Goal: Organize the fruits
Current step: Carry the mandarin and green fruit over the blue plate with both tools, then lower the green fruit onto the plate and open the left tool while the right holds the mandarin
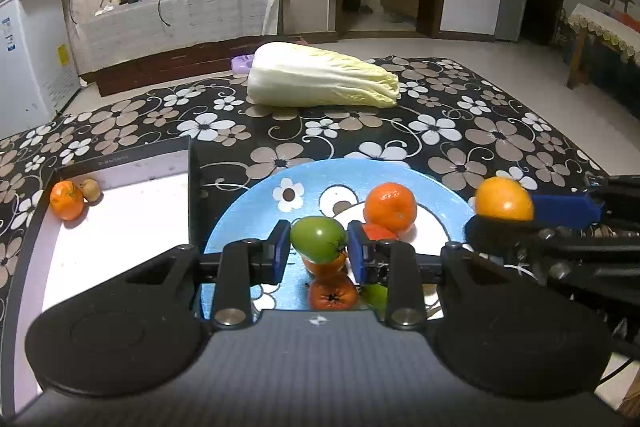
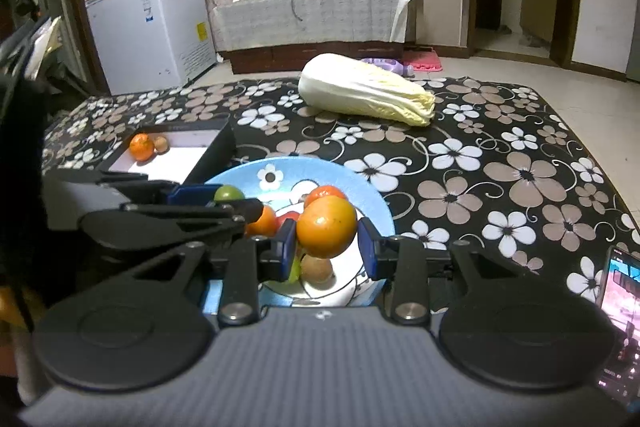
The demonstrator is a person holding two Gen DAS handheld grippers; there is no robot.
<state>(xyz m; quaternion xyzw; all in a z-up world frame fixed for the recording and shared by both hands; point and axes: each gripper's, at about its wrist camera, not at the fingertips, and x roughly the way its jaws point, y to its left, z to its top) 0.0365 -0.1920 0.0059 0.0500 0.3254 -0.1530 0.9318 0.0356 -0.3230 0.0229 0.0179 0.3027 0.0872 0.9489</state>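
Note:
My left gripper (image 1: 319, 243) is shut on a green tomato (image 1: 318, 241), held just above a blue plate (image 1: 244, 215). On the plate lie an orange (image 1: 390, 207), a red tomato (image 1: 332, 294) and other fruits partly hidden by the fingers. My right gripper (image 2: 327, 247) is shut on a yellow-orange fruit (image 2: 326, 227) over the same plate (image 2: 360, 187), above a brown fruit (image 2: 316, 269). Each view shows the other gripper: the right gripper (image 1: 505, 217) with its fruit (image 1: 504, 199), and the left gripper (image 2: 228, 202) with the tomato (image 2: 229, 193).
A white-bottomed, dark-walled tray (image 1: 120, 227) left of the plate holds an orange (image 1: 66, 199) and a small brown fruit (image 1: 91, 190). A napa cabbage (image 1: 320, 75) lies further back on the flowered tablecloth. A lit phone (image 2: 620, 307) sits at the table's right edge.

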